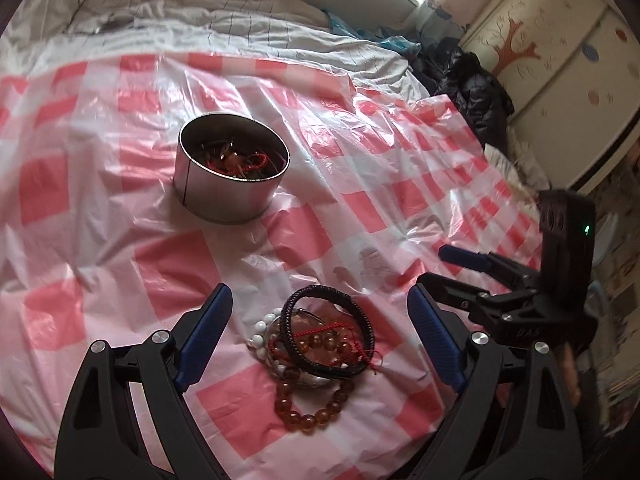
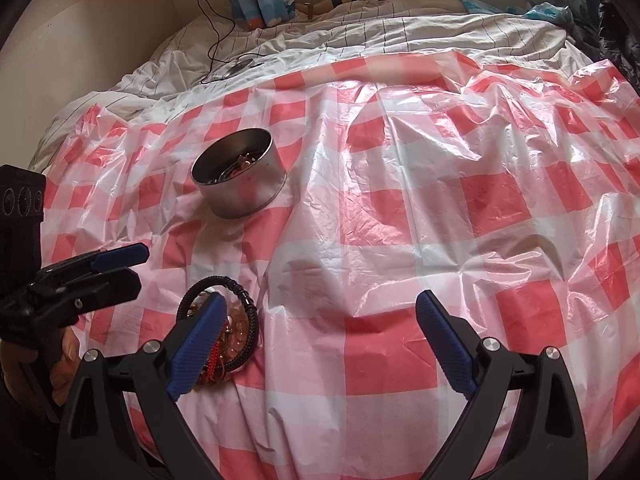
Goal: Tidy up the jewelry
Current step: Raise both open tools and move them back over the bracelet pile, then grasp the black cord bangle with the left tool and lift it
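Plastic sheeting (image 1: 100, 128) in red-and-white check covered the bed, where a metal tin (image 1: 230, 170) already held some jewelry. A heap of bracelets (image 1: 320, 344) lay nearer, apparently not yet sorted. Left hand-held gripper (image 1: 320, 334) hovered spread wide around that heap; right hand-held gripper (image 2: 320, 348) stood open just beside it, empty.

You are looking across a bed (image 1: 280, 52) covered by a crinkled red-and-white checked plastic sheet (image 2: 440, 200). Beyond it lies rumpled white bedding with thin dark lines, against a plain cream wall (image 2: 100, 40). At the right stands a cream wardrobe (image 1: 560, 60) with a tree decal, daylight above it.
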Demonstrator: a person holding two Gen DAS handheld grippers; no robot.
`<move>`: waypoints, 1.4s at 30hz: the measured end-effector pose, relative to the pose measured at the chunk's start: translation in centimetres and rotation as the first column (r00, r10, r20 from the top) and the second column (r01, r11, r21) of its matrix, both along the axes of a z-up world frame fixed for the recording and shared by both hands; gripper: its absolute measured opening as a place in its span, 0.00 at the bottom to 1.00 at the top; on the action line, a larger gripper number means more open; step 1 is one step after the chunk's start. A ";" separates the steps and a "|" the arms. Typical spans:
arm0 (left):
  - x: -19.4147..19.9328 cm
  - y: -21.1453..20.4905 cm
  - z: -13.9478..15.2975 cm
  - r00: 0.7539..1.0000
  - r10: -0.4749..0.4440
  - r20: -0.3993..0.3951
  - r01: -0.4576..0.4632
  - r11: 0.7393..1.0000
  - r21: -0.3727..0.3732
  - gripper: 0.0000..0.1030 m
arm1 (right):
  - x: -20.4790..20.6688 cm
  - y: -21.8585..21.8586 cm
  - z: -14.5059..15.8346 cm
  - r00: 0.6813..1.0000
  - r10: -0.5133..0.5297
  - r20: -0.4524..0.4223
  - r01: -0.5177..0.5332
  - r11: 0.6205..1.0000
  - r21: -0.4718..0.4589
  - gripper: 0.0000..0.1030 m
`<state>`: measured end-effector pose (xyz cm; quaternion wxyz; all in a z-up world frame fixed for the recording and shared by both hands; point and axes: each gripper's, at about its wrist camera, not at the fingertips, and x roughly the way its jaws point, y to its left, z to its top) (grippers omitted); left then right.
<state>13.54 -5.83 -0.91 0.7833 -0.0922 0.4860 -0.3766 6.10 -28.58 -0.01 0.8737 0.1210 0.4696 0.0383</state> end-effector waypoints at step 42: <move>3.0 4.2 -0.5 0.994 0.095 0.058 -0.097 0.994 0.040 0.08 | 0.3 1.3 -1.3 0.997 0.071 -0.028 -0.069 0.995 0.072 0.90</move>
